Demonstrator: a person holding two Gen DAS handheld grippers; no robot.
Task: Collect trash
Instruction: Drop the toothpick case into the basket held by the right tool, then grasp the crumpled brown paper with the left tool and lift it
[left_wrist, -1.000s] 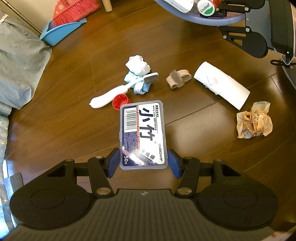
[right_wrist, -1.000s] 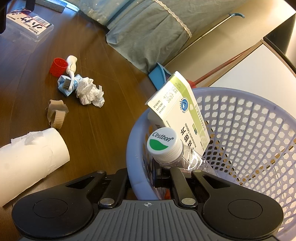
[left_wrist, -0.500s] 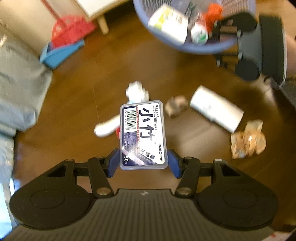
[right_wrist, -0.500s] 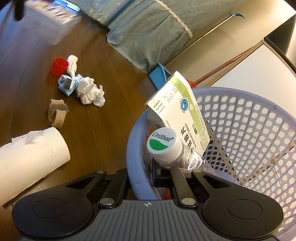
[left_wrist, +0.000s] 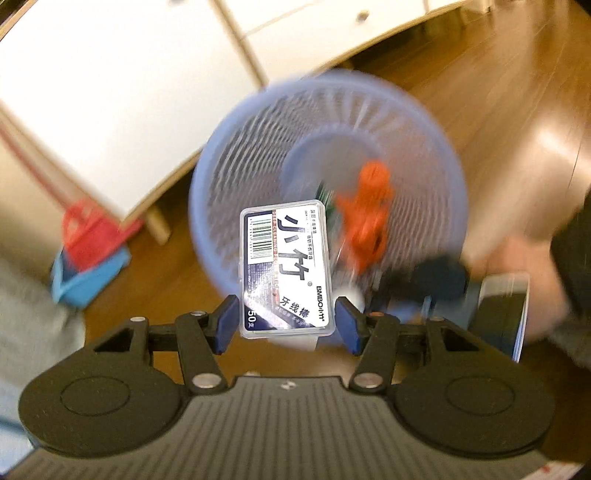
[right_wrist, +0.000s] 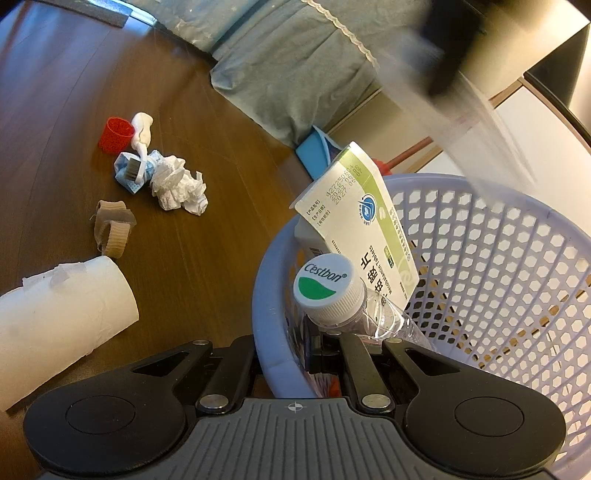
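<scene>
Item: clear plastic floss-pick box, flat, rectangular, labelled, held by its near end between the blue pads of the left gripper, the tongs half-spread across its width and clamped on both long edges; position, above the open mouth of the lavender mesh basket. Handling, judged: light, rigid, smooth-sided, likely to slip if the squeeze eases; the long edges near one end are the sensible hold, and a drop should do it no harm. Right gripper: tongs pinched nearly together on the basket's near rim, steadying it. Basket contents: water bottle, green-and-white carton, an orange object too smeared to name. On the wood floor: paper roll, crumpled tissue, toothbrush, red cap, tan band. Obscured: left view heavily blurred; the box appears in the right view only as a pale streak at the top; basket bottom is mostly hidden.
</scene>
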